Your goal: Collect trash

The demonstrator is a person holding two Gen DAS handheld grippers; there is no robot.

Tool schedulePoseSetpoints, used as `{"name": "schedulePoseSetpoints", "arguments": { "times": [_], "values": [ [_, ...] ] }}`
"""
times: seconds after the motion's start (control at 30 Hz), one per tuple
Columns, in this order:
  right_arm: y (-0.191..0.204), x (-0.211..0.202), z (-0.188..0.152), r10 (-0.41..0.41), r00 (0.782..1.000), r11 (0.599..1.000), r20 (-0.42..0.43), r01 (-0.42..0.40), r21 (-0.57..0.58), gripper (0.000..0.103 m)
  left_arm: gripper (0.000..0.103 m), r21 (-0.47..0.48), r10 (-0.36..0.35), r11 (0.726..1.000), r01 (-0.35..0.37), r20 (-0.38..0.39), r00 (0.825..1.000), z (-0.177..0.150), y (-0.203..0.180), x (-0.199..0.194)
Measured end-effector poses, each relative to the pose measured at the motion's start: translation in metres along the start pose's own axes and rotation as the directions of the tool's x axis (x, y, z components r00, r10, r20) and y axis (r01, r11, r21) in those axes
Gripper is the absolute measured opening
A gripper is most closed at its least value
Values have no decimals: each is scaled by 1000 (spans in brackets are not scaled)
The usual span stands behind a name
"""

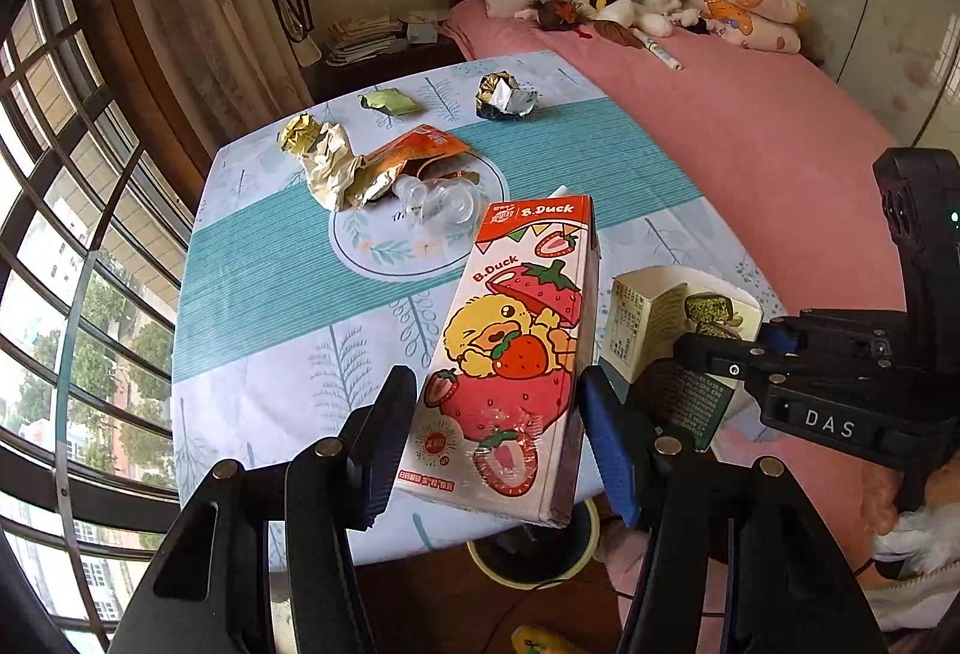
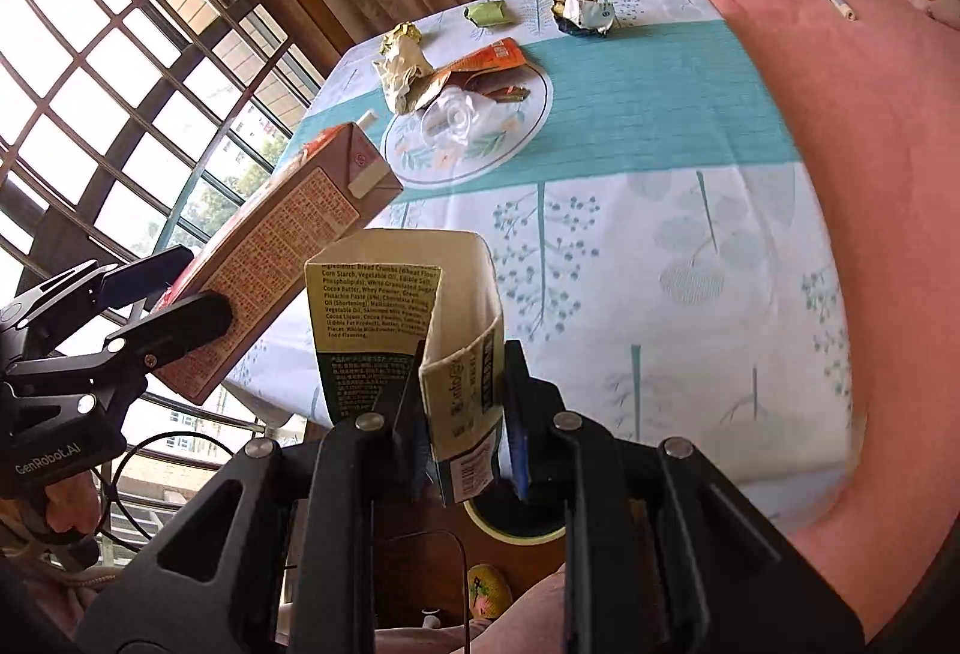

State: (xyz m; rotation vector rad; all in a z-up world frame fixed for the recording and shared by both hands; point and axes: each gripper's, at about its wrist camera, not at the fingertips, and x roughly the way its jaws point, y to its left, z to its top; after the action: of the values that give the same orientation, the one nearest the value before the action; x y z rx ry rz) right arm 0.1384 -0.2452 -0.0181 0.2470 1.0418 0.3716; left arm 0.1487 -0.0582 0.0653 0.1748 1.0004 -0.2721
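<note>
The left gripper [image 1: 498, 438] is clamped on the lower part of a tall red-and-white strawberry drink carton with a yellow cartoon duck [image 1: 510, 348], holding it tilted above the near edge of the counter [image 1: 264, 294], which is covered by a pale blue cloth with a teal band and leaf prints. In the right wrist view the same carton [image 2: 282, 258] leans away to the left, its printed side panel pinched between the black fingers [image 2: 180, 324].

The right gripper [image 2: 459, 414] is closed on an opened cream-and-green cardboard snack box [image 2: 420, 330], gripping one wall near the bottom so that the open top faces away; it hangs over the near edge of the counter, just beside the carton. Below both, off the near edge, the yellow rim of a round bin [image 2: 516, 534] shows.

Toward the far left corner of the counter lie a crumpled cream paper wrapper [image 1: 324, 162], touching an orange foil pouch [image 1: 420, 144] and a clear plastic blister tray [image 1: 432, 198] near the middle. A small green wrapper [image 1: 387, 102] and a crumpled gold-and-white foil bag [image 1: 504, 96] sit apart near the far edge. A bed with a pink sheet [image 1: 750, 144] runs along the counter's right edge.
</note>
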Motion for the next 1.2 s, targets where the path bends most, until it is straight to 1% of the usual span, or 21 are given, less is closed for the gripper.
{"name": "schedulePoseSetpoints", "arguments": {
  "times": [0.13, 0.27, 0.43, 0.5, 0.57, 0.63, 0.67, 0.73, 0.77, 0.87, 0.93, 1.0, 1.07, 1.13, 1.2],
  "values": [
    [29, -13, -62, -35, 999, 999, -18, 36, 25, 18, 55, -9, -29, 1000, 29, 15, 999, -52, 6, -25],
    [43, -17, -109, -56, 997, 996, -55, 59, 59, 18, 55, -23, -63, 998, 62, -26, 998, -103, 10, -33],
    [41, -7, -145, -87, 989, 992, -119, 97, 79, 18, 55, -47, -94, 995, 91, -89, 992, -150, 13, -26],
    [35, 4, -158, -96, 984, 989, -149, 111, 96, 18, 55, -51, -100, 994, 94, -122, 987, -167, 11, -18],
    [26, 24, -167, -99, 978, 986, -184, 122, 116, 18, 55, -49, -104, 994, 98, -158, 982, -183, 6, -4],
    [15, 47, -180, -97, 969, 983, -226, 128, 132, 18, 6, -47, -114, 993, 107, -202, 973, -199, -2, 15],
    [10, 60, -187, -96, 964, 982, -248, 133, 138, 18, 2, -55, -125, 992, 115, -249, 960, -207, -5, 32],
    [1, 89, -204, -93, 953, 979, -288, 139, 146, 18, 2, -95, -124, 990, 100, -302, 945, -227, -8, 65],
    [-4, 105, -213, -96, 948, 980, -304, 144, 139, 18, 2, -112, -135, 988, 104, -311, 941, -236, -10, 83],
    [-21, 160, -239, -102, 936, 981, -338, 152, 123, 18, 1, -136, -137, 986, 99, -303, 943, -267, -14, 142],
    [-35, 198, -253, -118, 923, 976, -367, 176, 129, 18, 1, -167, -115, 984, 64, -316, 942, -286, -12, 186],
    [-47, 231, -264, -131, 921, 972, -367, 192, 136, 18, 1, -198, -83, 980, 20, -315, 945, -303, -5, 223],
    [-56, 258, -271, -134, 922, 970, -363, 197, 141, 18, 1, -222, -50, 975, -21, -308, 950, -320, 3, 250],
    [-61, 281, -277, -143, 919, 970, -368, 204, 132, 18, 1, -248, -34, 968, -48, -317, 948, -340, 12, 274],
    [-63, 301, -282, -147, 915, 972, -376, 205, 118, 18, 1, -273, -23, 959, -74, -337, 941, -358, 21, 293]
  ]
}}
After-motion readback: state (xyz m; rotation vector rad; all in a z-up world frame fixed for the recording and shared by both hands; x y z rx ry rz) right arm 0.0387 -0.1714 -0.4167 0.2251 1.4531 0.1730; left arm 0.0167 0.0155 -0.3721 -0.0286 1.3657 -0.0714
